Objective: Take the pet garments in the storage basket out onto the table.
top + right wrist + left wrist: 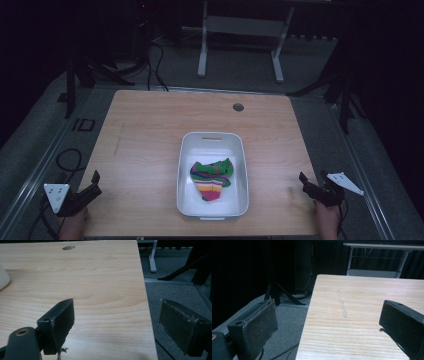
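While midway between tongs, sock.

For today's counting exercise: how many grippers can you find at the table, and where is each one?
2. The left gripper is at the table's near left corner, the right gripper at its near right edge; both stand open and empty, apart from the white tub.
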The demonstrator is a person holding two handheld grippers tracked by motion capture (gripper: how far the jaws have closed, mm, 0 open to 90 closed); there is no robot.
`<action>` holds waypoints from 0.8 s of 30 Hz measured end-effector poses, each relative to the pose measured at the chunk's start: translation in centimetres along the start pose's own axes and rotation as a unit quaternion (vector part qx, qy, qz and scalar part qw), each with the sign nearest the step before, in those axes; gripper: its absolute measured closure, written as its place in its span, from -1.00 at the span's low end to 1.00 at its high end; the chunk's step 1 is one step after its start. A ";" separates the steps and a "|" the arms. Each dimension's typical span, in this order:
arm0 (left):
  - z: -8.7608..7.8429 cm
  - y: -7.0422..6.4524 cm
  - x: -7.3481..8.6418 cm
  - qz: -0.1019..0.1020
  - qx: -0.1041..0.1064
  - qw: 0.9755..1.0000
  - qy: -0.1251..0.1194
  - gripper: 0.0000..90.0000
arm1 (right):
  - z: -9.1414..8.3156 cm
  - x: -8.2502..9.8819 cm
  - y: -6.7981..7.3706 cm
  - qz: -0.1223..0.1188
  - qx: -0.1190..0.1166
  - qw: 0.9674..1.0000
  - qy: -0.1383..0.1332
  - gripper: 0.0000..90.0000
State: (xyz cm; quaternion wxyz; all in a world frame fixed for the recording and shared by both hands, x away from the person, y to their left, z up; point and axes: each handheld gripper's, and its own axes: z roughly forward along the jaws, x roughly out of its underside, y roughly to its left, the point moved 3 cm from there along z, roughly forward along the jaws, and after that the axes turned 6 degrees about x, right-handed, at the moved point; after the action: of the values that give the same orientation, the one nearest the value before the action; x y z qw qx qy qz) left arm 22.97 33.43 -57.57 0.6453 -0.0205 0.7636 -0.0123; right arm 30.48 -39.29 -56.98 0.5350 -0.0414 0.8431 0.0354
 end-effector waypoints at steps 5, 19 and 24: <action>0.0 0.0 0.0 0.000 -0.006 1.000 -0.001 -0.96 | 0.0 0.1 -0.3 0.002 0.000 1.000 0.017 -0.70; -0.1 0.0 0.1 -0.005 0.001 1.000 -0.004 -0.96 | -0.2 0.7 -1.9 -0.006 -0.085 0.993 0.079 -0.69; -0.1 0.0 0.1 -0.006 0.003 1.000 -0.003 -0.96 | 0.2 0.6 -1.1 -0.045 -0.148 0.983 0.100 -0.69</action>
State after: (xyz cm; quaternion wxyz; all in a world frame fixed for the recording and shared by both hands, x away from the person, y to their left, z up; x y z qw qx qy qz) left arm 22.85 33.40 -57.63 0.6476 -0.0227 0.7614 -0.0184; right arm 30.57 -40.40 -57.61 0.4374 -0.1618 0.8748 0.1316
